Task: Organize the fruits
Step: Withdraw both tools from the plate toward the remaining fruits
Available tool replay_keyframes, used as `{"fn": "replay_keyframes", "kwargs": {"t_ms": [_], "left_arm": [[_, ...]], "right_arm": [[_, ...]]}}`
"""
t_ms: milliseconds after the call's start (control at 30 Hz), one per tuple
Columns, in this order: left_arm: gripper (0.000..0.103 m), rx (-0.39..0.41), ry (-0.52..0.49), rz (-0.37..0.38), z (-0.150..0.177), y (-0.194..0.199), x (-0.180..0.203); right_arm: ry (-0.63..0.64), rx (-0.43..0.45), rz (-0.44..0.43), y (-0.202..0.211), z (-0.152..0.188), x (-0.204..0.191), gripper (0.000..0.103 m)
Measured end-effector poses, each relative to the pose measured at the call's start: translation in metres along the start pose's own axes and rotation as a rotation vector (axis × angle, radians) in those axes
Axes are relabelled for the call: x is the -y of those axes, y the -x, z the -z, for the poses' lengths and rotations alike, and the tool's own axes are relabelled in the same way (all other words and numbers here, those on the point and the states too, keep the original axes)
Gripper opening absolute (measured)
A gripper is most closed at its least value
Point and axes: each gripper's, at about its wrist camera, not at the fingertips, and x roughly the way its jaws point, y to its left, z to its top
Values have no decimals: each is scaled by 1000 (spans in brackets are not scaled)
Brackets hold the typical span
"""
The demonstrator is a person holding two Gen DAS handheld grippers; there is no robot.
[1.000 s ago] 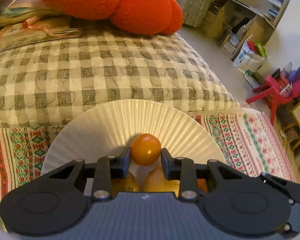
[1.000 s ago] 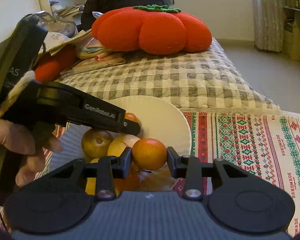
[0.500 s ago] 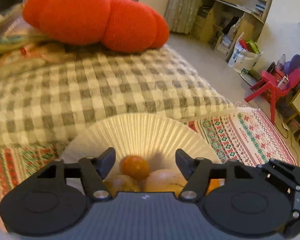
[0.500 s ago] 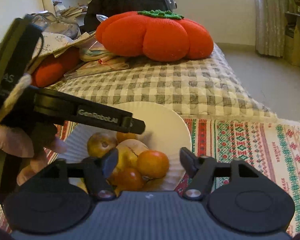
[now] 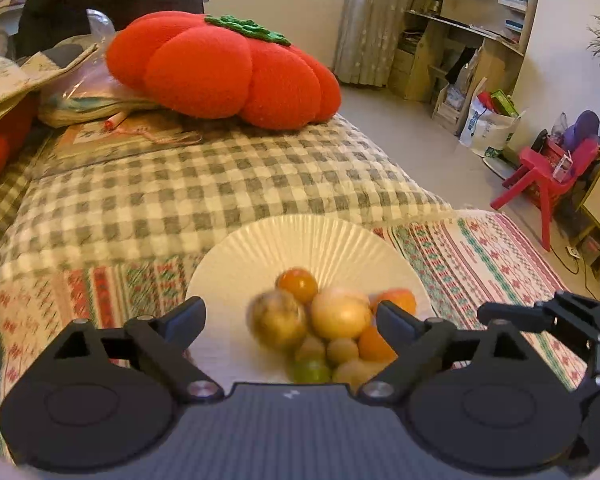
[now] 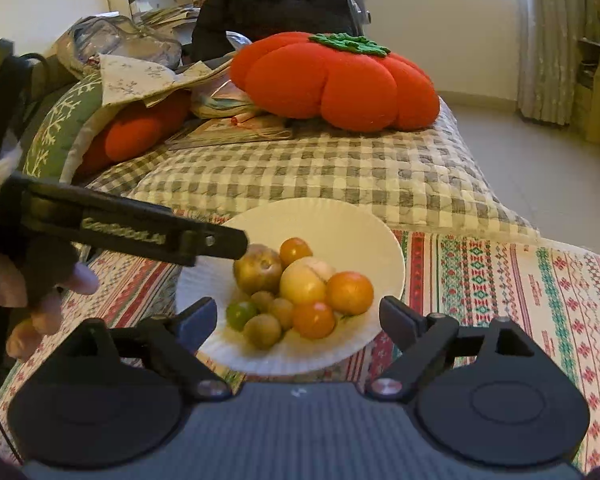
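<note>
only the right wrist view shows the left gripper [image 6: 236,246] over the fruit-filled plate [image 6: 340,220], both jaws released.

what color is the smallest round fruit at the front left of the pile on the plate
Green. The little green fruit on the white plate shows best in the right wrist view.

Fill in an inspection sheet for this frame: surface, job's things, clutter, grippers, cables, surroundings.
Surface: patterned cloth beside a checked quilt.
Job's things: paper plate holding a pile of fruit, all on the plate.
Clutter: tomato cushion, papers.
Grippers: left hand-held gripper open, empty; right hand-held gripper open, empty.
Cables: one on the floor.
Surroundings: red chair, shelves, curtain.
</note>
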Motion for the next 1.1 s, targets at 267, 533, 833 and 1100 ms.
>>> {"fn": "replay_keyframes", "kwargs": {"t_ms": [267,533,833,1100], "left_arm": [[86,14,-11,-11,35,45,-3],[89,13,22,-48,77,81,-9],[91,6,104,-89,126,109,-18],[91,2,143,-160,166,121,-23]], "right_arm": [[10,-29,8,24,15,-19,91],[66,-58,35,47,28,-43,93],[52,-66,42,63,49,-65,95],[32,-86,51,60,76,-75,95]]}}
